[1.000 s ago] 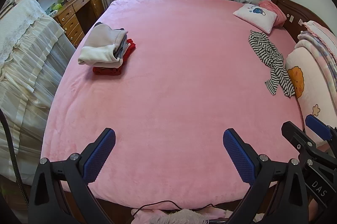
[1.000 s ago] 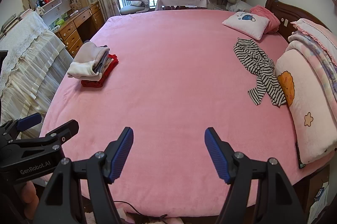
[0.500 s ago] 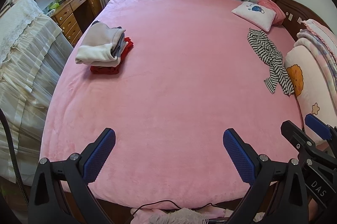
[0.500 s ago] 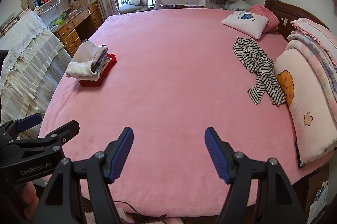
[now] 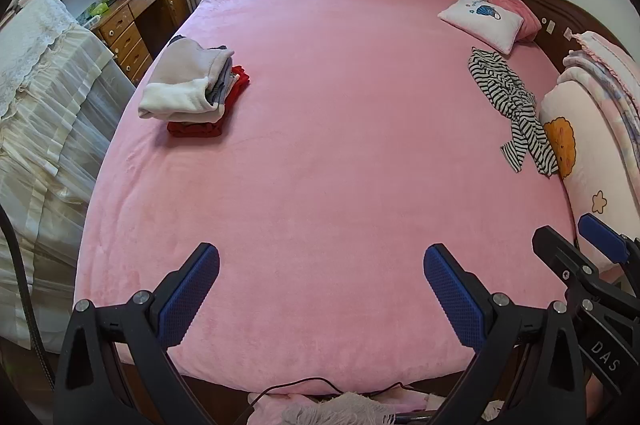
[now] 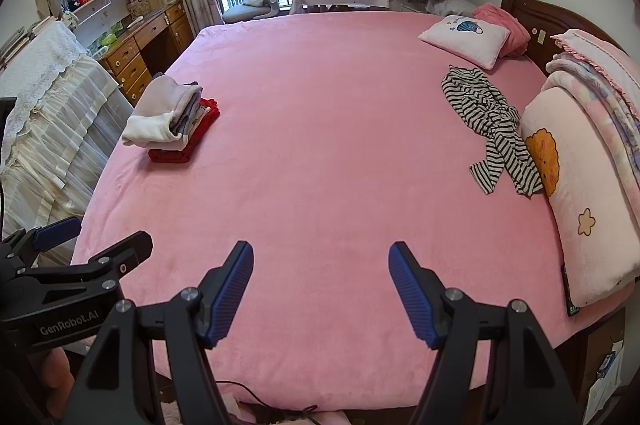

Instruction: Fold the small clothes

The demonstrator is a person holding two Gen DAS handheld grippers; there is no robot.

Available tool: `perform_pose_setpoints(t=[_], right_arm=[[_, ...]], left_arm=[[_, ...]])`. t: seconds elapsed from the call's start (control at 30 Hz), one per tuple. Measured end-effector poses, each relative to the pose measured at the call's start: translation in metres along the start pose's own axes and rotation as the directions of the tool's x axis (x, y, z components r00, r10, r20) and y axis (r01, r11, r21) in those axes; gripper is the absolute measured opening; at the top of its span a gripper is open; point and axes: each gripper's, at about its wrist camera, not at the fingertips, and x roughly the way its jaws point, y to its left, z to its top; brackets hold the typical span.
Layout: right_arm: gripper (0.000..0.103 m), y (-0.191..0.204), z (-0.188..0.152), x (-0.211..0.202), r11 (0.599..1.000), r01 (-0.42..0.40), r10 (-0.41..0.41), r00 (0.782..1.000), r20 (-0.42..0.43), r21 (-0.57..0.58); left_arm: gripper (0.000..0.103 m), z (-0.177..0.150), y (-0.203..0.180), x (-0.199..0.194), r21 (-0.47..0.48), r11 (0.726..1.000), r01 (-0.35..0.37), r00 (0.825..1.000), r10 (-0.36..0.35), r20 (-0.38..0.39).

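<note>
Both tongs hang with jaws spread wide and nothing between them over the near edge of the pink bed (image 5: 320, 145). The left gripper (image 5: 320, 289) reads "GenRobot.AI", the right gripper (image 6: 320, 289) "DAS". The striped garment (image 6: 492, 129) lies crumpled far ahead to the right; the folded stack (image 6: 172, 121) far ahead to the left.
</note>
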Motion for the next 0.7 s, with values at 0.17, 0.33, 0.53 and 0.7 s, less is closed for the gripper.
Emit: perform_pose_setpoints(t=[0.17, 0.33, 0.53, 0.7], right_arm=[[0.071, -0.0008, -0.0004, 0.0018, 1.000, 0.002, -0.002, 1.000, -0.005, 0.002], [0.071, -0.0010, -0.0008, 0.0026, 1.000, 0.003, -0.003, 1.000, -0.008, 0.000], [0.071, -0.0017, -0.0008, 0.0044, 1.000, 0.005, -0.005, 1.000, -0.013, -0.001], [0.071, -0.0020, 0.0004, 0.0046, 1.000, 0.005, -0.005, 1.000, -0.013, -0.001]], left_arm=[[0.102, 0.0002, -0.0017, 0.0015, 0.004, 1.000, -0.001, 1.000, 0.002, -0.005], [0.102, 0.0004, -0.0037, 0.0024, 0.012, 1.000, 0.001, 1.000, 0.000, -0.009], [0.102, 0.0022, -0.0036, 0.0051, 0.016, 1.000, 0.002, 1.000, -0.002, -0.018], [0.102, 0.0035, -0.0050, 0.0065, 0.019, 1.000, 0.004, 1.000, -0.003, -0.023]])
